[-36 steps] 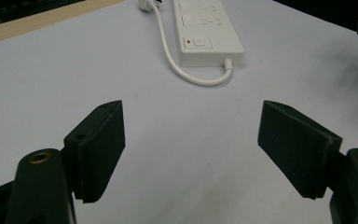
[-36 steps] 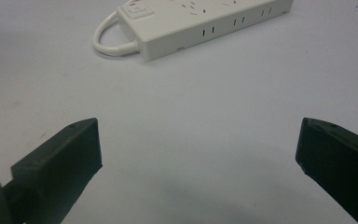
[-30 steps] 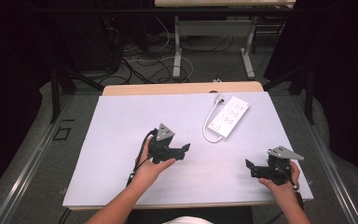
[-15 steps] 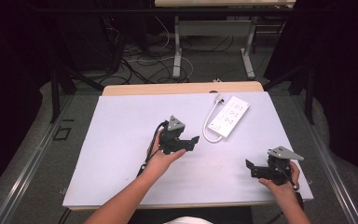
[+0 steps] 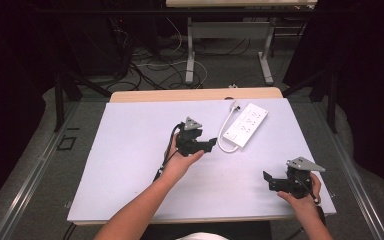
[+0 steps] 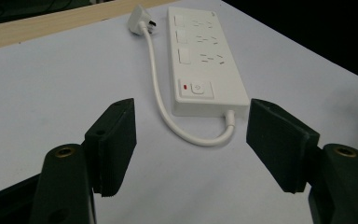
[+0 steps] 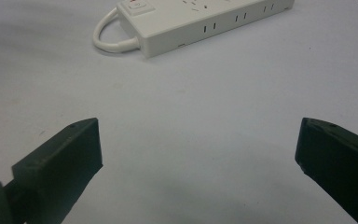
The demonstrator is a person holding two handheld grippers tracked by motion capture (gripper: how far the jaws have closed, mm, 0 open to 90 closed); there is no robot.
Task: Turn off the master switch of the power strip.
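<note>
Power strip: the white power strip lies flat on the tabletop, toward the far edge, its short cord looping out from the switch end and back along the strip's side to the plug at the far end.
Left gripper: the left gripper sits just short of the power strip's cord loop, jaws pointed at it; they have just been closing in, yet stand released, with only bare tabletop between them and the cord just beyond.
Right gripper: the right gripper hangs well apart from the power strip, low over the near corner, jaws wide and released, gripping nothing.
Risk one: here's the worry, the jaws are narrowing before they reach anything. Narrow much more and they may be too tight to straddle the power strip's body, so a pad could bump the switch end and shove it away.
Risk two: the cord loop lies between the left gripper and the power strip. Pinch that by mistake and the strip would likely drag and swing rather than lift cleanly.
Risk three: the power strip is smooth and flat; a shallow bite on its end could slip.
Risk four: a push on the red-lit switch could toggle it.
</note>
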